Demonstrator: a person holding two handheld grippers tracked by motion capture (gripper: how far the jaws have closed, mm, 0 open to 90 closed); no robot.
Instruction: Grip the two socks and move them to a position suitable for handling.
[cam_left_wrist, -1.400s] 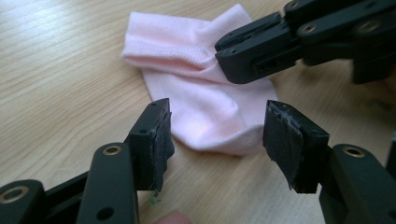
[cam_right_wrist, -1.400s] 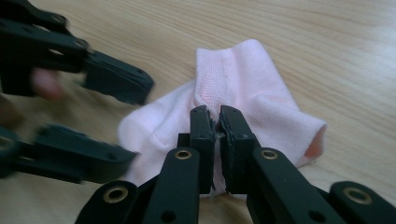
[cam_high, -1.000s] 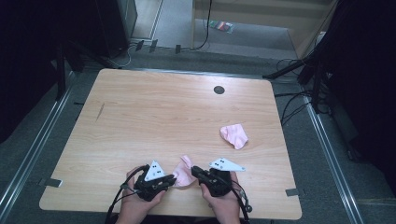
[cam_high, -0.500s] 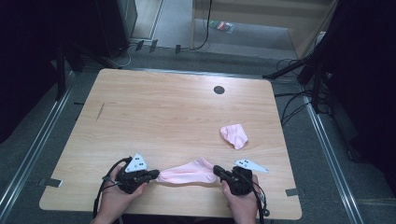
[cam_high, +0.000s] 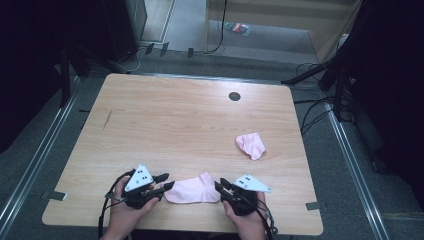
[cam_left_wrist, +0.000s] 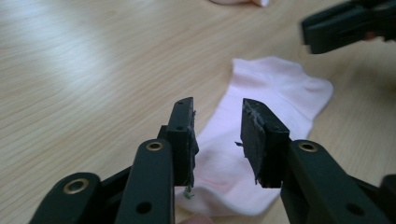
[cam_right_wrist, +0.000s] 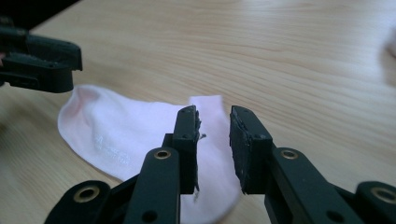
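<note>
Sock (cam_high: 192, 189), pale pink, lies flat and stretched lengthwise near the bottom edge of the high view, on the wooden table (cam_high: 170, 125), between the two grippers.

Left gripper (cam_high: 166, 181) sits at the lower left of the high view, held in a hand (cam_high: 125, 215), its tips just beside the sock's left end. In the left gripper view its jaws have just been opening and now stand parted, a clear gap between the pads (cam_left_wrist: 187, 144). The sock (cam_left_wrist: 261, 154) lies on the wood beneath and beyond that gap, not pinched; nothing is gripped. The other gripper shows dark at the upper right of that view, over the sock's far end.

Right gripper (cam_high: 223, 184) sits at the lower middle of the high view, held in the other hand (cam_high: 247, 222), its tips at the sock's right end. In the right gripper view its jaws have likewise just been opening and are parted, pads (cam_right_wrist: 245, 149) free of the cloth. The sock (cam_right_wrist: 116, 135) lies flat under and past them, faint print on its side. The left gripper appears as a dark shape at the upper left of that view.

Second pink sock (cam_high: 251, 145), crumpled, rests well apart at the right middle of the table. Small round dark hole (cam_high: 234, 96) sits near the table's far edge.
</note>
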